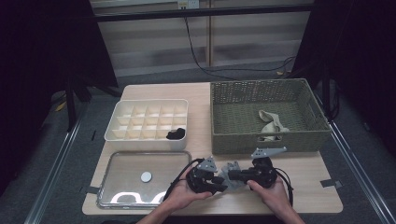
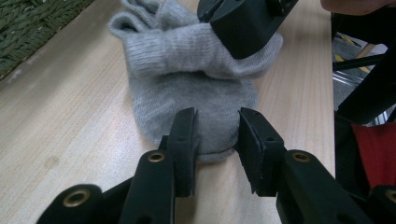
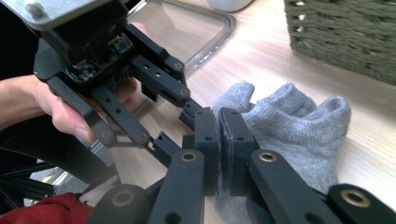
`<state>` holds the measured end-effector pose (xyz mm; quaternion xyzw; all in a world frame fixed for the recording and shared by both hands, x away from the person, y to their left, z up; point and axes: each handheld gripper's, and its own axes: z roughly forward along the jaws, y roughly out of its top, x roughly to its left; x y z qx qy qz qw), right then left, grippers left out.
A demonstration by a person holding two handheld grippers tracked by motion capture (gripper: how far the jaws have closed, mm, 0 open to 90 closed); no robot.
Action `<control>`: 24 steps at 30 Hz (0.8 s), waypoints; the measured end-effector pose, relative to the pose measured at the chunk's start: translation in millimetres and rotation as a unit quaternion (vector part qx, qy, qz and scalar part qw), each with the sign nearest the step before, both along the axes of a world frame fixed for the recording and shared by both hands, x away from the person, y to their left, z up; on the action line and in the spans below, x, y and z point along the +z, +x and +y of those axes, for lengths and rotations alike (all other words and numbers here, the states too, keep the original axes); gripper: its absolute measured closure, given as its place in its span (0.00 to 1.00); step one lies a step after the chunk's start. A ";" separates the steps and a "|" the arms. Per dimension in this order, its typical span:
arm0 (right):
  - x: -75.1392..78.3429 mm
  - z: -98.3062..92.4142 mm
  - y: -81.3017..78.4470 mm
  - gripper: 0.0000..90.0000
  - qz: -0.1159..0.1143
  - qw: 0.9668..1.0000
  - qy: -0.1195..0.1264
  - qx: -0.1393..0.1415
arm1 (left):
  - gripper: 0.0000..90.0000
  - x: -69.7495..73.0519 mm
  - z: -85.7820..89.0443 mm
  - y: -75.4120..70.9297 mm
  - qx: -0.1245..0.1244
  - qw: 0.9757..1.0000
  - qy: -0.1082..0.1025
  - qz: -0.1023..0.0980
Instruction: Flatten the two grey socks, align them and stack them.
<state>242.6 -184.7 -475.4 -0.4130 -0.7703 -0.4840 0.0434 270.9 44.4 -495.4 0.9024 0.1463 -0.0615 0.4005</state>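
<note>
The right gripper (image 3: 219, 140) is clamped on a fold of the small grey knitted sock (image 2: 187, 93) at the counter's (image 1: 303, 179) near edge; the left gripper (image 2: 217, 140) stands apart astride its toe. Closing squarely on the toe should keep the fabric flat. The green woven basket (image 1: 268, 140) sits just beyond, the clear lid (image 1: 121, 170) left; open room lies right.

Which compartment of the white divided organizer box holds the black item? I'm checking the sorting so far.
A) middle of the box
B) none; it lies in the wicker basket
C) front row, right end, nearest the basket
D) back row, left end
C: in the high view the black item sits in the white divided organizer box, in the front-row cell at the end nearest the wicker basket; the other cells look empty.
</note>
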 end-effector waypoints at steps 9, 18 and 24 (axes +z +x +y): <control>-11.3 9.0 2.6 0.96 0.014 1.000 -0.017 0.009 | 0.75 0.1 1.7 -0.3 0.004 1.000 -0.001 0.003; -20.0 12.0 3.1 0.91 0.020 0.999 -0.031 0.014 | 0.75 3.5 15.7 -4.0 0.006 1.000 0.005 0.005; -10.4 5.9 -1.7 0.83 -0.004 1.000 -0.012 0.017 | 0.77 1.5 16.7 -1.2 0.006 1.000 0.004 0.005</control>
